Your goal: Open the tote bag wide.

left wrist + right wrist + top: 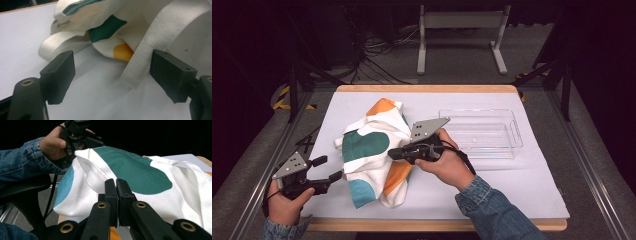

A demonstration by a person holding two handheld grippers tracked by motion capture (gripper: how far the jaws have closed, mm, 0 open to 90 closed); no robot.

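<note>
1. Two grippers work on one thing, a cloth bag (374,157) with white, green, orange and blue patches. It lies crumpled on the white table (522,185), left of the middle, and to its right, just apart from it, stands a clear tray (502,131).

2. Right gripper (393,153): its jaws are pressed together, and in the right gripper view (116,185) the white cloth of the bag is pinched between the tips. So I judge that one grip on the bag is already made.

3. Left gripper (328,168): its jaws stand wide apart at the bag's left edge. In the left gripper view (112,72) a white strap (155,42) of the bag hangs between the jaws, near the right one, but the pads do not press on it. It holds nothing.

4. Done, as far as I can judge: the bag is on the table and the right side has taken the fabric. What remains, it seems, is the second grip, and then the spreading, folding or moving of the bag. Nothing lies in the tray yet, and the bag is not flat or tidy.

5. Direction: in the high view the bag's long axis runs from the far side of the table, where an orange patch (381,106) shows, toward the near edge, where the blue patch (360,191) is; it leans a little. Which end is the mouth I cannot tell for sure, because the cloth is too bunched. The strap comes out on the left, near the left gripper.
</note>
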